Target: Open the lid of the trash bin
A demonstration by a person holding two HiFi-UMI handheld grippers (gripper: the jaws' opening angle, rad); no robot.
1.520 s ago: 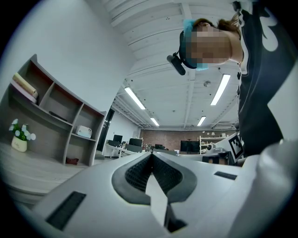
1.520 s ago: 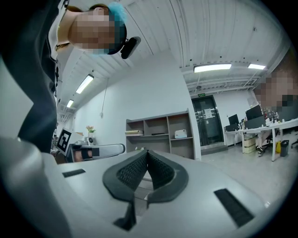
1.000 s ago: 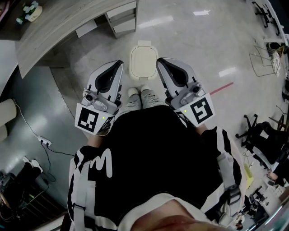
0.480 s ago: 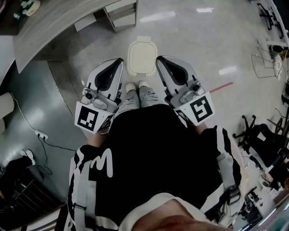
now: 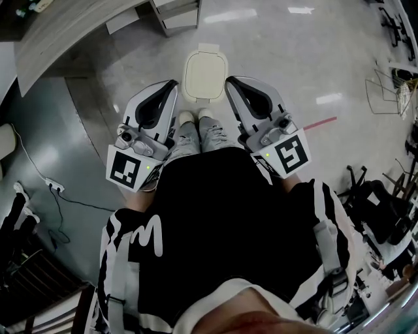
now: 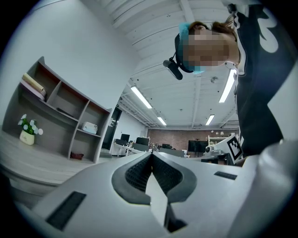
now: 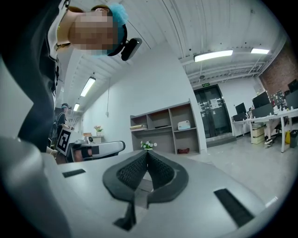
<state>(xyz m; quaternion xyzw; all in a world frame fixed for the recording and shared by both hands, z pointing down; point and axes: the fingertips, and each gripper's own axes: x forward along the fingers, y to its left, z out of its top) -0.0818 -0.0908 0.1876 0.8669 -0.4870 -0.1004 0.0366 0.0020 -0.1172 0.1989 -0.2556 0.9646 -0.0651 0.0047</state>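
L tongs (image 5: 172, 85) & R tongs (image 5: 228, 80): both closed, jaws pressed tip to tip, nothing btwn them. Held side by side, pointing fwd. Trash bin (image 5: 204, 96) stands on the floor (image 5: 281, 45) just ahead, in the gap btwn the two tongs, lid (image 5: 204, 70) down, neither tongs on it. Person's shoes (image 5: 196, 119) btwn the tongs, just behind the bin.

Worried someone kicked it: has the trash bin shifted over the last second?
No. The trash bin keeps its gap to the cabinet; both drift up the head view together.
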